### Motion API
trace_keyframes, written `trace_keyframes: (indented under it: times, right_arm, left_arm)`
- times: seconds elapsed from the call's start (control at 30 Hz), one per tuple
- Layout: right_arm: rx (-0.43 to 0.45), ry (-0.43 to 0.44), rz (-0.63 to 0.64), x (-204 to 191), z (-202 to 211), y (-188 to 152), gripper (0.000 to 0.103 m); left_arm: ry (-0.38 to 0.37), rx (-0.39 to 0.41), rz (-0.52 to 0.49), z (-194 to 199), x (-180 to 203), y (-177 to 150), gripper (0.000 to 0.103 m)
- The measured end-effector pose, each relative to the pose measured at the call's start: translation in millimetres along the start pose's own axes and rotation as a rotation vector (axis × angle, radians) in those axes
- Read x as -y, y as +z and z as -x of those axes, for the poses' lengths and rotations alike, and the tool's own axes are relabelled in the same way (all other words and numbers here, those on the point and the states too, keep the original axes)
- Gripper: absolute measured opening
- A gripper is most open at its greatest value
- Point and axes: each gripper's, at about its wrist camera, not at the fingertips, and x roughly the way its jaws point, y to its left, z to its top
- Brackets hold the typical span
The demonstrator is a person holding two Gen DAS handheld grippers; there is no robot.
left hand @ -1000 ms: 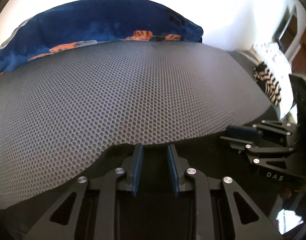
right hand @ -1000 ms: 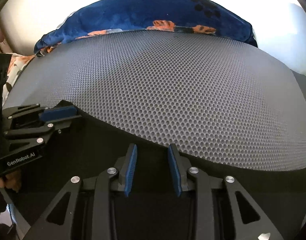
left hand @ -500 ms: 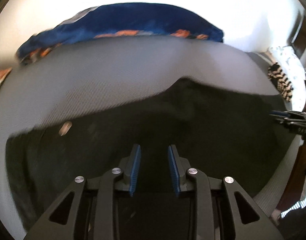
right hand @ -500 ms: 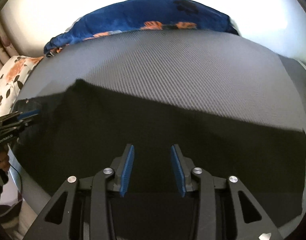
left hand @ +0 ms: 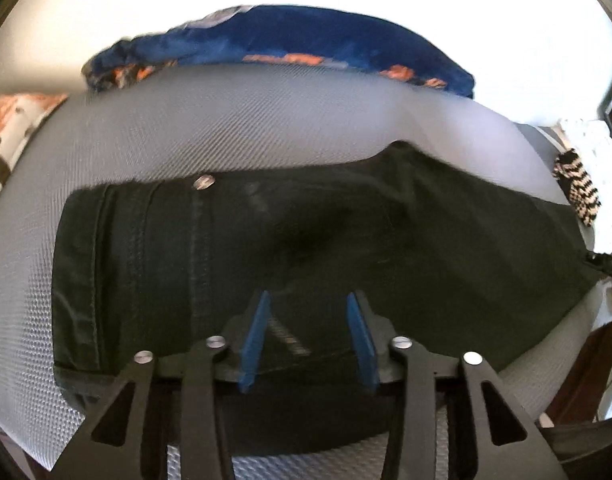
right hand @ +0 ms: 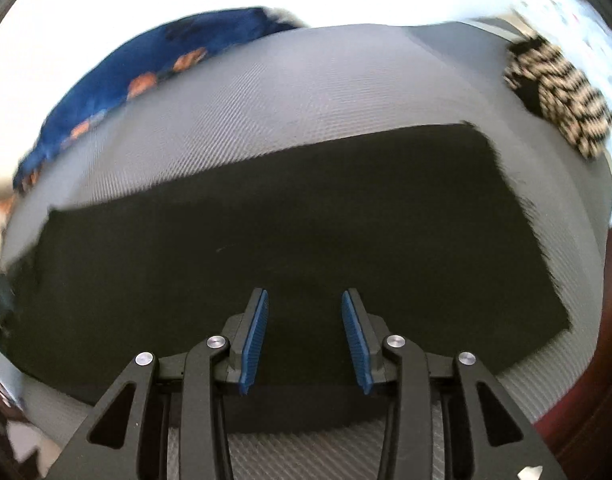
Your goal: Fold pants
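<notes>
Black pants (left hand: 306, 248) lie flat across the grey mesh bed surface (left hand: 225, 128), waistband with a metal button (left hand: 203, 181) at the left. In the right wrist view the pants (right hand: 306, 240) show their frayed leg hems at the right. My left gripper (left hand: 308, 340) is open and empty, raised above the waist part. My right gripper (right hand: 304, 338) is open and empty, raised above the leg part. The right gripper's tip peeks in at the left wrist view's right edge (left hand: 604, 262).
A blue blanket with orange print (left hand: 281, 52) lies along the far edge. A black-and-white striped cloth (left hand: 578, 188) sits at the right, also in the right wrist view (right hand: 562, 96). A floral pillow (left hand: 9, 128) is at the left.
Both grippers have pulled back and up from the bed surface, and moved apart. The whole pants now show lying flat below them. Both jaws have opened wider.
</notes>
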Motion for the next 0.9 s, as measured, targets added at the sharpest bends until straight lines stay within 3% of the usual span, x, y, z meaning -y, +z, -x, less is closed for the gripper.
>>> trace_keyframes:
  times: [0.13,0.4,0.6,0.7,0.9]
  right_arm:
    - [0.018,0.079,-0.167,40.4,26.1,-7.5,0.046]
    - [-0.005,0.154,-0.457,111.8,40.4,-49.2,0.047]
    - [0.026,0.201,-0.616,153.7,26.6,-57.2,0.047]
    - [0.076,0.243,-0.674,168.1,20.0,-54.0,0.041]
    - [0.133,0.281,-0.734,185.9,3.0,-43.3,0.012]
  left_arm:
    - [-0.054,0.038,-0.035,12.0,32.1,-3.8,0.061]
    - [-0.136,-0.001,-0.062,0.3,78.3,-18.4,0.062]
    - [-0.111,-0.045,-0.059,-10.7,86.3,-30.1,0.062]
    - [-0.105,-0.061,-0.033,-15.3,82.6,-33.9,0.062]
    - [-0.097,-0.066,0.003,-26.4,78.5,-39.8,0.062]
